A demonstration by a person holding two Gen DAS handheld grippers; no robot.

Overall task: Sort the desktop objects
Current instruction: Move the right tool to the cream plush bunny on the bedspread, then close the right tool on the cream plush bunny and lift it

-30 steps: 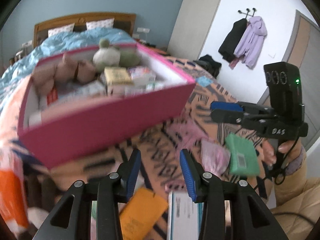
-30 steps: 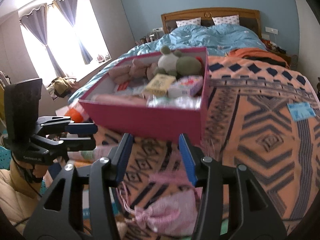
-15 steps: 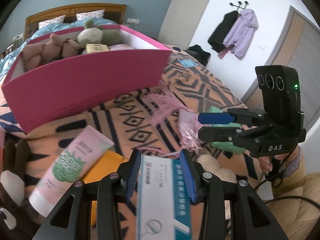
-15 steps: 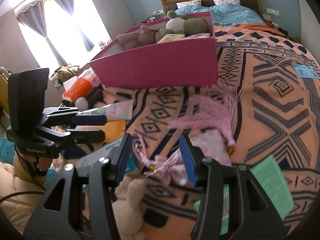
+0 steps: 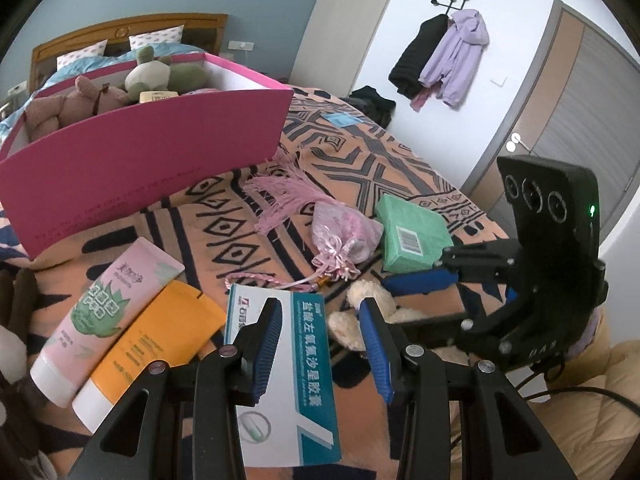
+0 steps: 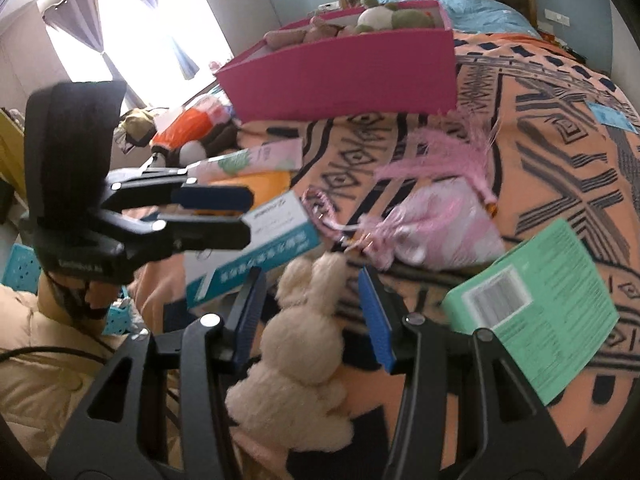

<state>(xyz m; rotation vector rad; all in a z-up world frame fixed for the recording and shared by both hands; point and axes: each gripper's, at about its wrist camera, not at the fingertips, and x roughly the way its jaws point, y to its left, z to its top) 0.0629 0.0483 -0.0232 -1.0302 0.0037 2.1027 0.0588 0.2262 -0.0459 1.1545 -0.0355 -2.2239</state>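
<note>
My left gripper (image 5: 320, 340) is open, its fingers on either side of a white and teal medicine box (image 5: 280, 376) that lies on the patterned blanket. My right gripper (image 6: 312, 312) is open over a cream plush rabbit (image 6: 300, 360), which sits between the fingers. The right gripper also shows at the right of the left wrist view (image 5: 432, 296), and the left gripper at the left of the right wrist view (image 6: 220, 216). A pink box (image 5: 152, 152) holding plush toys stands farther up the bed.
On the blanket lie a pink tube (image 5: 108, 320), an orange tube (image 5: 148, 344), a pink drawstring pouch (image 5: 344, 240), a pink tassel (image 5: 280, 200) and a green box (image 5: 412, 232). An orange plush (image 6: 192, 128) lies left of the pink box.
Both grippers have dropped from the height of the pink box down to the blanket. The left now brackets the medicine box, the right brackets the rabbit.
</note>
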